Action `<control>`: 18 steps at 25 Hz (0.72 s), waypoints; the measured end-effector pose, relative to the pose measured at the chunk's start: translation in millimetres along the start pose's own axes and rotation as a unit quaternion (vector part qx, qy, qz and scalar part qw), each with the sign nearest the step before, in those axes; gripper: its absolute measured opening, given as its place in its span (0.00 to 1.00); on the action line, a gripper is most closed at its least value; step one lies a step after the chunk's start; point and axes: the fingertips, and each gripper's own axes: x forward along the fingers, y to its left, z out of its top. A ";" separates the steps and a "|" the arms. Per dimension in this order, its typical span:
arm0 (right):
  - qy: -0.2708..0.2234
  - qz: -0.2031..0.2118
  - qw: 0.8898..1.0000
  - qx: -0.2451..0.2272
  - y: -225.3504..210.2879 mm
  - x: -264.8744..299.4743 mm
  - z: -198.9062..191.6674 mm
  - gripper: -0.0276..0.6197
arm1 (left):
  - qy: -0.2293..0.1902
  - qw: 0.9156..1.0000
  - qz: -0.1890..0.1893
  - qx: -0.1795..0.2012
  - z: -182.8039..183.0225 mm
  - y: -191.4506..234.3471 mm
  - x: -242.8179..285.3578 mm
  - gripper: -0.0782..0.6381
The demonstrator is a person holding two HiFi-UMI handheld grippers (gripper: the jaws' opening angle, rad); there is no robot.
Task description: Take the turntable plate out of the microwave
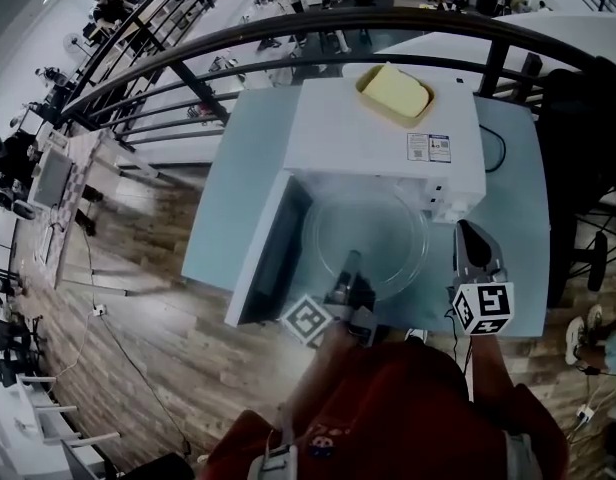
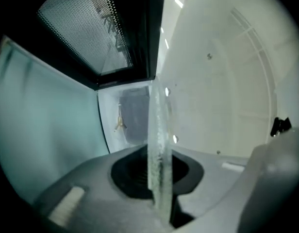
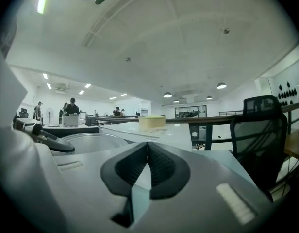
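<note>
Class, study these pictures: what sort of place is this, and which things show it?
Probably an upper gallery in an open-plan workshop or office: a curved railing overlooks desks below, and an office chair stands near the microwave.

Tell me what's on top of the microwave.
On the microwave sits a shallow tan dish holding a pale yellow block; a printed label is stuck near the front right corner. The block covers the dish's floor, so anything beneath it is hidden.

turntable plate [image 1: 366, 243]: clr glass, rnd, approx level | just outside open microwave [image 1: 378, 133]
</note>
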 end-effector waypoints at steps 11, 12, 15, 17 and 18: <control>-0.016 0.000 1.000 -0.014 11.5 3.8 13.7 0.05 | -0.007 1.000 -0.020 -0.012 6.8 -23.8 -6.1 0.14; -0.018 -0.001 1.000 -0.018 12.8 3.7 14.7 0.05 | -0.008 1.000 -0.022 -0.013 7.5 -26.1 -5.1 0.14; -0.019 -0.002 1.000 -0.025 15.1 3.5 15.1 0.05 | -0.009 0.999 -0.031 -0.015 8.2 -31.7 -0.8 0.14; -0.019 -0.002 1.000 -0.024 15.7 3.4 14.9 0.05 | -0.008 0.999 -0.035 -0.015 7.7 -33.2 1.9 0.14; -0.019 -0.002 1.000 -0.025 16.1 3.2 15.4 0.05 | -0.007 0.999 -0.035 -0.015 7.7 -33.4 2.4 0.14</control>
